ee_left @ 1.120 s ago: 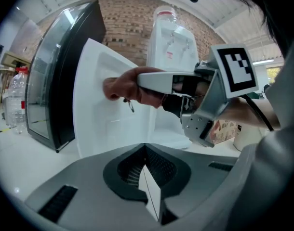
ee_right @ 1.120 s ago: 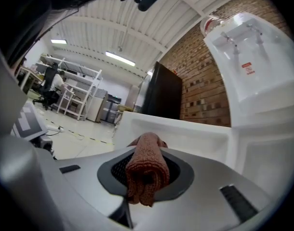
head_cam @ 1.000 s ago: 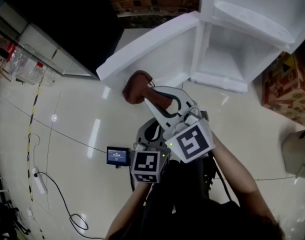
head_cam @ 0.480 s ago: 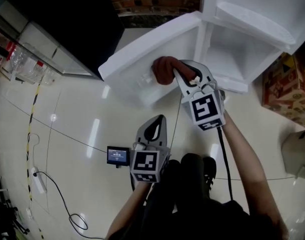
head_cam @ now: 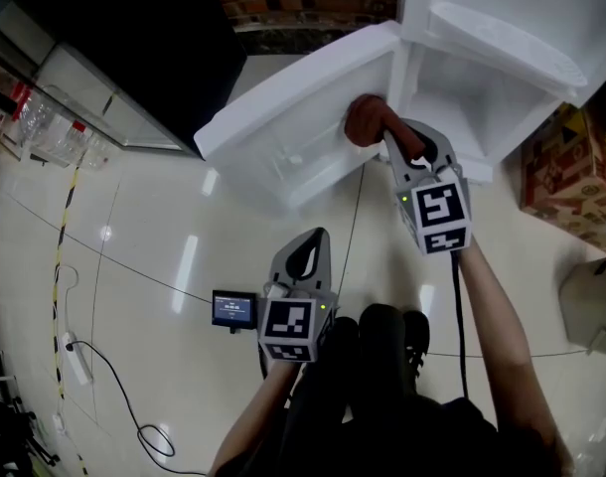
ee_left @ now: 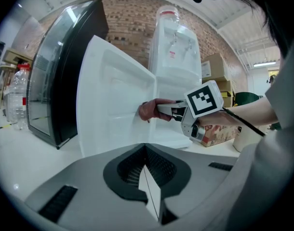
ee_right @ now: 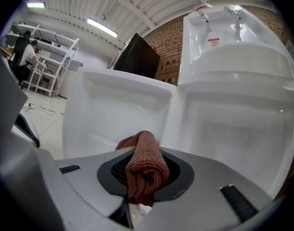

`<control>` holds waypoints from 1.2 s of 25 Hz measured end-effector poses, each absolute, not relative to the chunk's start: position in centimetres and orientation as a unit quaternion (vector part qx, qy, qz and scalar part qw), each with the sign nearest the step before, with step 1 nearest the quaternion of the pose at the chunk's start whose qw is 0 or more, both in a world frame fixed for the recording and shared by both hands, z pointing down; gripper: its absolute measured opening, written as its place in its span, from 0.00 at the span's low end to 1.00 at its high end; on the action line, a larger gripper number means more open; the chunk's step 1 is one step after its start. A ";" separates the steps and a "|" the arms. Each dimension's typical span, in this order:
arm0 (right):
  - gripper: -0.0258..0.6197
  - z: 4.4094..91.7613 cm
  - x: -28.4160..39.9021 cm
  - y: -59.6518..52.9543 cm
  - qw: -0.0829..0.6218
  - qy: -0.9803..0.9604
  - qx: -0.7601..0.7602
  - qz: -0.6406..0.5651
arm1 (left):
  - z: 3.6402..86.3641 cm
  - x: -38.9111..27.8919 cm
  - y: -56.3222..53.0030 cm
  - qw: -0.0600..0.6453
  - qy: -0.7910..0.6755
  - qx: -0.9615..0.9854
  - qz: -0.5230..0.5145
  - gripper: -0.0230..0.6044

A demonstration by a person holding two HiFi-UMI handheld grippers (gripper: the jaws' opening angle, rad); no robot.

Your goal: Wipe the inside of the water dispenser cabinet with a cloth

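Observation:
A white water dispenser [head_cam: 502, 58] stands with its cabinet door [head_cam: 303, 107] swung open. My right gripper [head_cam: 387, 132] is shut on a rust-brown cloth [head_cam: 365, 119], held at the hinge edge between the door and the cabinet opening [head_cam: 462, 107]. In the right gripper view the rolled cloth [ee_right: 144, 170] fills the jaws, with the door's inner face [ee_right: 123, 114] and cabinet interior [ee_right: 233, 129] just ahead. My left gripper [head_cam: 305, 261] hangs low over the floor, shut and empty; its view shows the jaws [ee_left: 149, 196] closed and the cloth [ee_left: 149, 110] farther off.
A black glass-front cabinet [head_cam: 134, 48] stands left of the dispenser. Cardboard boxes [head_cam: 571, 177] sit to the right. A small screen device [head_cam: 233, 309] and a cable with power strip [head_cam: 79, 361] lie on the glossy white floor. The person's legs are below.
My right gripper carried the cloth up and right, from in front of the door's edge, across the door's inner face, to the hinge edge of the cabinet. The left gripper stayed put.

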State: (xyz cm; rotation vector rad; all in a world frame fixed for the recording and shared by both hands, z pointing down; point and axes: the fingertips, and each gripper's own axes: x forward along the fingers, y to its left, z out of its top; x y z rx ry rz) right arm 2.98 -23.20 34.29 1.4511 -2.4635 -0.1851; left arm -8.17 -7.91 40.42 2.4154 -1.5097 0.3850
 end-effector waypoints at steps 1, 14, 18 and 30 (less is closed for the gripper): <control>0.17 34.3 1.8 -22.1 0.129 -0.862 0.487 -0.062 | 40.5 -8.1 -7.9 0.134 -0.521 0.833 0.133 0.00; 0.17 37.9 -10.8 -13.8 0.126 -0.935 0.327 -0.057 | 41.7 -7.9 -7.7 0.147 -0.520 0.829 0.144 0.00; 0.17 38.9 -9.8 -16.5 0.147 -0.925 0.347 -0.056 | 42.5 -7.7 -7.2 0.151 -0.514 0.831 0.154 0.00; 0.17 40.7 1.7 -24.2 0.197 -0.855 0.477 -0.051 | 42.3 -8.1 -7.2 0.152 -0.517 0.829 0.149 0.00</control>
